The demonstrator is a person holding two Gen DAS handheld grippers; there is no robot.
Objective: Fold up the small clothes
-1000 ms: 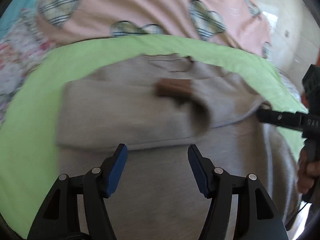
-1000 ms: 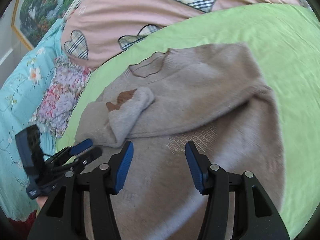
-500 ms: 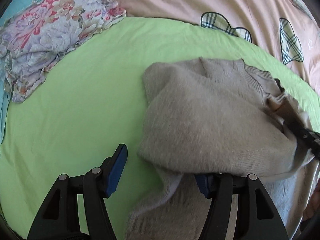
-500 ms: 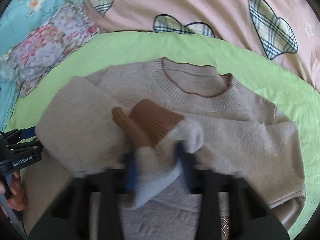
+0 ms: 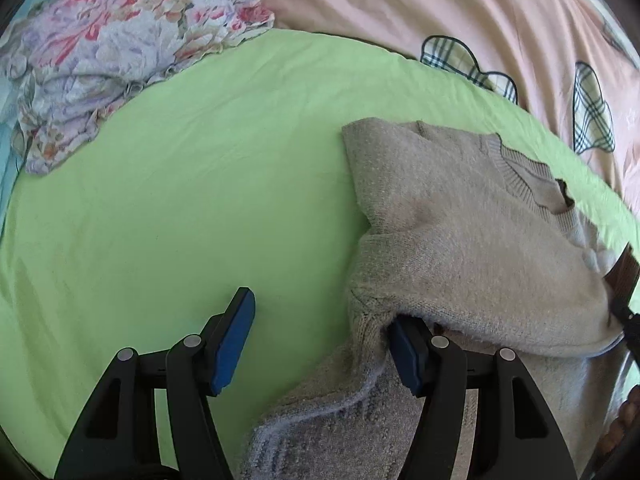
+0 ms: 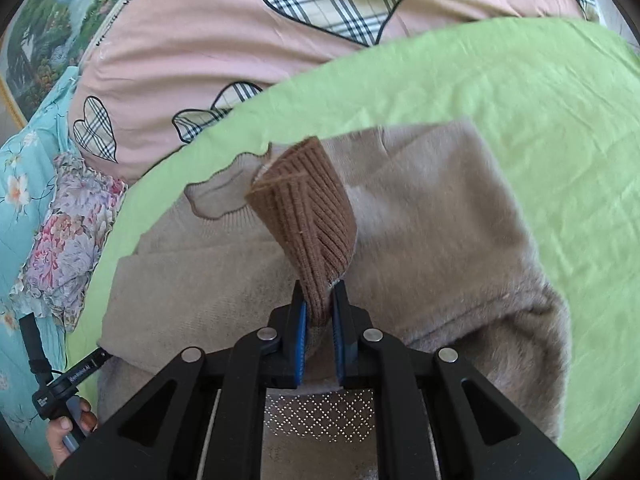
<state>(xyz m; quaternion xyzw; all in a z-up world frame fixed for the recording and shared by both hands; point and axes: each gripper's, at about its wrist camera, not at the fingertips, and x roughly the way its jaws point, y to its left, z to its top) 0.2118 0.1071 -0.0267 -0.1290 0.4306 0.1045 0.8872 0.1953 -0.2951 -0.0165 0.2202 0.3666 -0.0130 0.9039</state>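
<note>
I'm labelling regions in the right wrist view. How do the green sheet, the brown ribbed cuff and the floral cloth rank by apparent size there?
1. green sheet
2. brown ribbed cuff
3. floral cloth

The cuff and cloth look close; the cuff, clamped in the right gripper, is nearer the camera, so their order is unsure.

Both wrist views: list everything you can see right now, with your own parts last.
sweater: one, beige-grey, lying partly folded on the green sheet
sleeve cuff: one, brown ribbed, lifted above the sweater in the right gripper
green sheet: one, light green, under the sweater
pink quilt: one, pink with plaid hearts, beyond the sheet
floral cloth: one, purple and pink, bunched at the sheet's far left edge
blue floral bedding: one, turquoise, at the left
picture: one, green landscape, upper left
left gripper: black with blue pads, jaws open, right pad tucked under a sweater fold
right gripper: jaws shut on the cuff
</note>
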